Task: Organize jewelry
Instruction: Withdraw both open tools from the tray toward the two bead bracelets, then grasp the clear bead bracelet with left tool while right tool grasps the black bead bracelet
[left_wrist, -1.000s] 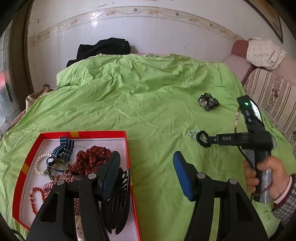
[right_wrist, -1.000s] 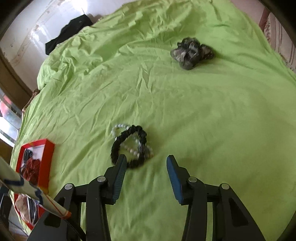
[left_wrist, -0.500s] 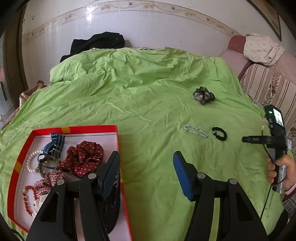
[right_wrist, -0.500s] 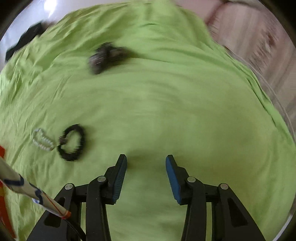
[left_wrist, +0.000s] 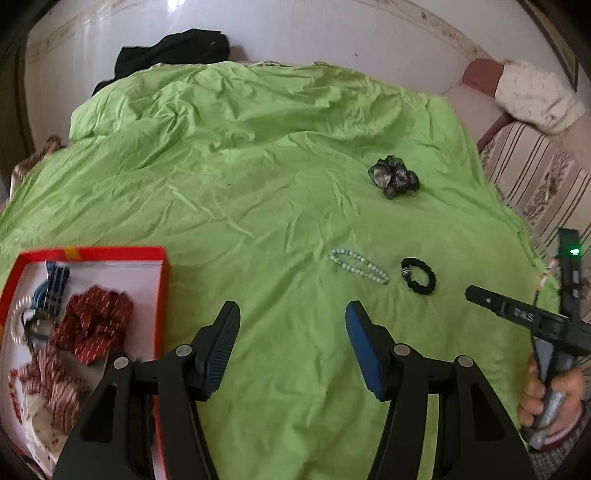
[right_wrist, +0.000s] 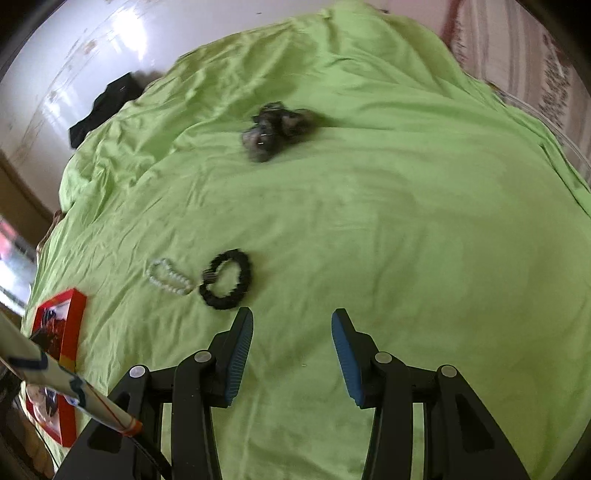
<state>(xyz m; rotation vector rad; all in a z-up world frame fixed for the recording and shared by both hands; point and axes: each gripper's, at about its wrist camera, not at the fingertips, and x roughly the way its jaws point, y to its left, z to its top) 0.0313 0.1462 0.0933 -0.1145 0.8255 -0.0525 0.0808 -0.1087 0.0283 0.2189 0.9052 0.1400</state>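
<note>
Nearest: left gripper (left_wrist: 291, 325), jaws wide and holding nothing, above the green bedspread (left_wrist: 258, 192) just beside the red box (left_wrist: 164, 280). Inside the box: red scrunchie (left_wrist: 92, 321), striped scrunchie (left_wrist: 55, 384), blue striped band (left_wrist: 55, 284).

Right gripper (right_wrist: 291, 332), jaws wide and holding nothing, just short of the black bracelet (right_wrist: 226, 278). Pale bead bracelet (right_wrist: 168, 277) beside the black one, almost touching in the right wrist view, slightly apart in the left.

Farther: dark grey scrunchie (left_wrist: 393, 180), well apart from both bracelets. Farthest: black garment (left_wrist: 173, 51) at the wall.

Risks, as judged: 2 bracelets pinched together in 1 closing; beads slipping from the pads if caught at 1 strand only; loose bedspread folded into the jaws on a low approach; box edge knocked by the left gripper hovering close.
</note>
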